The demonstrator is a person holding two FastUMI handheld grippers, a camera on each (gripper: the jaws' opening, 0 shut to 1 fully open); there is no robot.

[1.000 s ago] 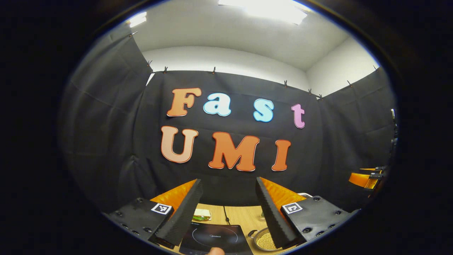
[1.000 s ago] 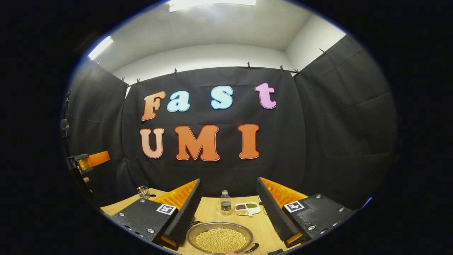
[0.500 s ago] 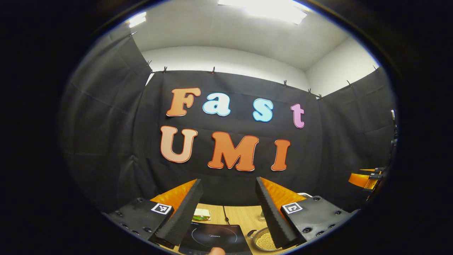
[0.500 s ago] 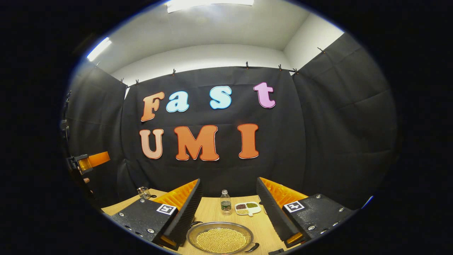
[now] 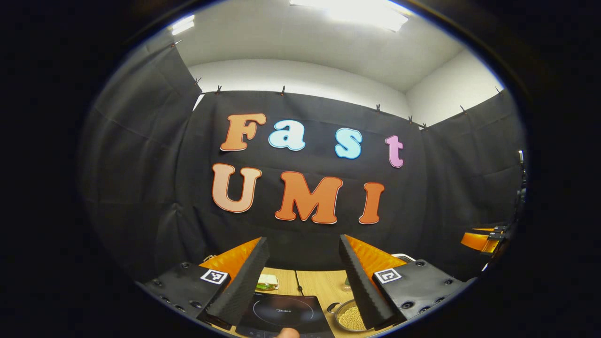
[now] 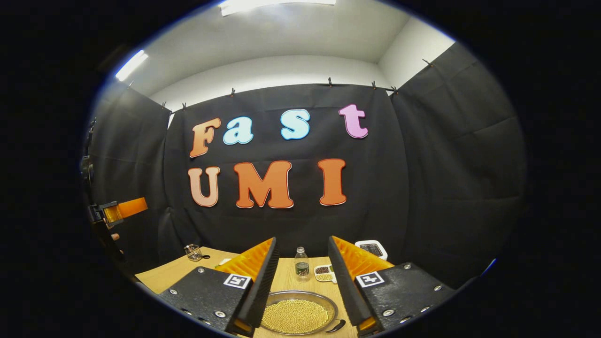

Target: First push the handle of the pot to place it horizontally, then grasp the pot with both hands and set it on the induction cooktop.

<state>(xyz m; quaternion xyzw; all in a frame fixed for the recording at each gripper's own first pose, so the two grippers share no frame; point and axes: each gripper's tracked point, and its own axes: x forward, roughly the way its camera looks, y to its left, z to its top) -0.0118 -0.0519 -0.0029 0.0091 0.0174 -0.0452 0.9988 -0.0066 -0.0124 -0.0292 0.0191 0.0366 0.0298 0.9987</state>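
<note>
Above the wooden table [image 6: 178, 270], the left gripper [image 5: 304, 272] hangs with fingers spread wide over the cooktop [image 5: 284, 317] at 6 o'clock, the pot [image 6: 298, 317] of beans sits at 6 o'clock under the right gripper [image 6: 300, 277], whose fingers stand narrower, gripping nothing.

My pot [image 6: 299, 315] is shiny metal, cooktop [image 5: 281, 315] glossy black glass, table [image 6: 174, 273] matt pale wood, bottle [image 6: 301, 265] clear plastic.

You get bright, even light from ceiling panels [image 5: 350, 11] that glare white overhead. Fisheye bending curves the edges of both views. The centre stays sharp; shadows are soft.
</note>
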